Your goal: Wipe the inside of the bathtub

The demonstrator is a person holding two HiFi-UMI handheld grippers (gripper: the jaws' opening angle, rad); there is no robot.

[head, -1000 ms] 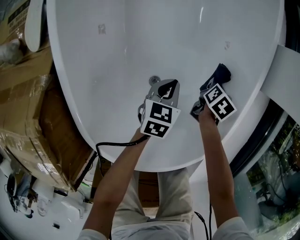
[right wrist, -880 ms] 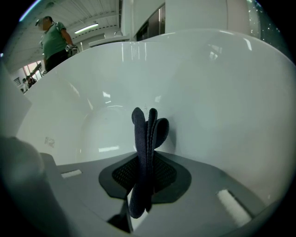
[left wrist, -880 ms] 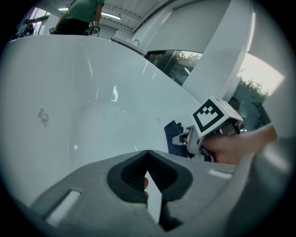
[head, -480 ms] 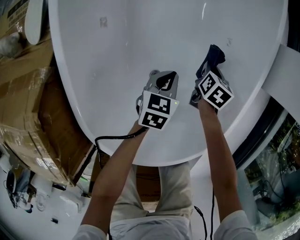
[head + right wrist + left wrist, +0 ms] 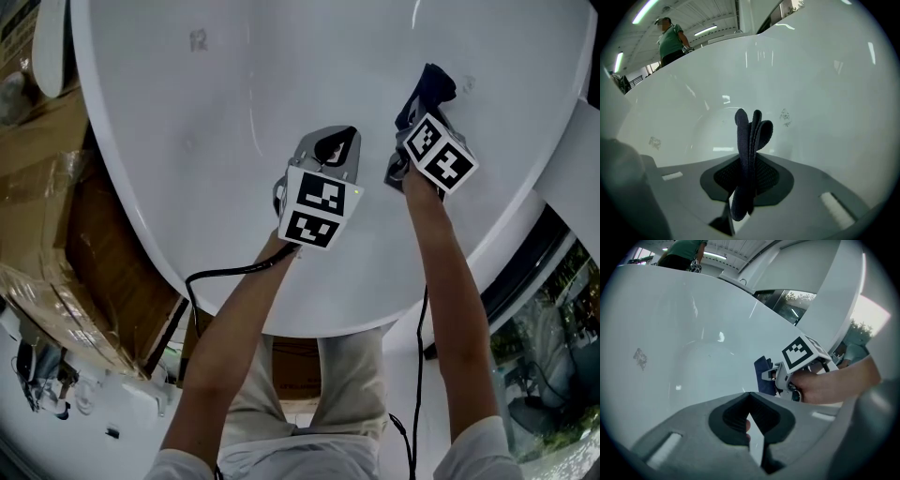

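Bathtub (image 5: 216, 131) lying open below, left gripper (image 5: 336, 145) hovering inside it with jaws together and empty, right gripper (image 5: 747, 173) clamping a dark folded cloth (image 5: 749, 140) at the tub's right inner wall; hard dragging is likely risking the cloth slipping from that narrow pinch.

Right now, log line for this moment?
right tool: shut on dark cloth | left tool: shut, empty | dark cloth inside white bathtub
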